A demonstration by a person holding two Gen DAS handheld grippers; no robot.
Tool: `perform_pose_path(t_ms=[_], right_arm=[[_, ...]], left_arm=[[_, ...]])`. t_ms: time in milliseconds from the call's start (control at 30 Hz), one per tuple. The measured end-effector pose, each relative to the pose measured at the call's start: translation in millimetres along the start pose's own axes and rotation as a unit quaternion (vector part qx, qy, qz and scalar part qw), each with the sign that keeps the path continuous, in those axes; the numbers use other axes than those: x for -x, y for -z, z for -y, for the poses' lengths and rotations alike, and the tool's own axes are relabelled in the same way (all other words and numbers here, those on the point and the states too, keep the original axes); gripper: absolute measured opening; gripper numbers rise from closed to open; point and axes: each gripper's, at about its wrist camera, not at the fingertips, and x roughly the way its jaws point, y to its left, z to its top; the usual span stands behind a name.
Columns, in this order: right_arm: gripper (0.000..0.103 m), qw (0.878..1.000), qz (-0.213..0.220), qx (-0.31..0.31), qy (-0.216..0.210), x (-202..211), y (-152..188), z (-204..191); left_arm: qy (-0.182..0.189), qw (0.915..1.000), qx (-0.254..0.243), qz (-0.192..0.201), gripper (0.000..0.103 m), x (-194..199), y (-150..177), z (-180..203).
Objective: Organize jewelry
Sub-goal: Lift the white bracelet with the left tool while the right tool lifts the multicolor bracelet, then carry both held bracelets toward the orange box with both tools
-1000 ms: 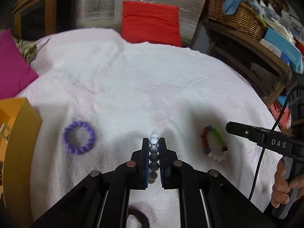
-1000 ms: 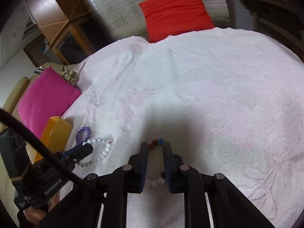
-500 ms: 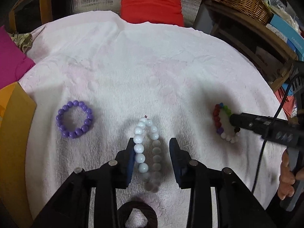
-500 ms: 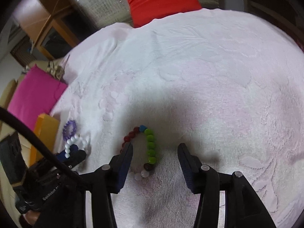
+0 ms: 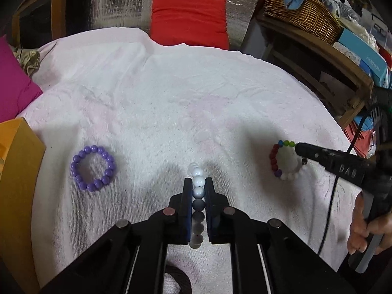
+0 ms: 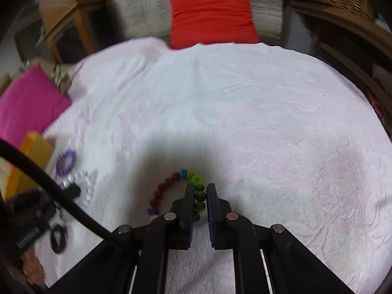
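Note:
On the white towel [image 5: 171,103] my left gripper [image 5: 198,182] is closing its jaws, and its pads press on the white bead bracelet [image 5: 196,171], which stands squeezed into a line between them. A purple bead bracelet [image 5: 107,158] lies flat to its left. My right gripper [image 6: 199,188] is closing too, its pads gripping the green side of the multicoloured bracelet [image 6: 161,188]; the red beads curve out to the left on the towel. From the left wrist view that right gripper [image 5: 300,148] touches the bracelet's [image 5: 274,155] far right edge.
An orange box [image 5: 17,171] stands at the towel's left edge beside a magenta pillow [image 5: 12,85]. A red pillow [image 5: 188,19] leans at the back. A wooden shelf with a wicker basket [image 5: 301,12] runs along the right. A dark ring [image 6: 58,238] lies near me.
Both grippers opened wide half a second ago, with the bracelets loose between the fingers, and have now closed again on their bracelets. The bracelets stay on the towel.

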Motion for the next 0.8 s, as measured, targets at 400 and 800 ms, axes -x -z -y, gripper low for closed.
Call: perform_pose_path(t_ms=[400, 800], right_arm=[[0.011, 0.989, 0.027, -0.078, -0.121, 18.8, -9.1, 20.5], [0.011, 0.985, 0.043, -0.074, -0.148, 28.0, -9.8, 7.2]], left_arm=[[-0.017, 0.9987, 0.003, 0.047, 0.009, 18.0, -9.9, 5.8], [-0.081, 0.9954, 0.002, 0.050, 0.009, 21.8, -11.3, -1.8]])
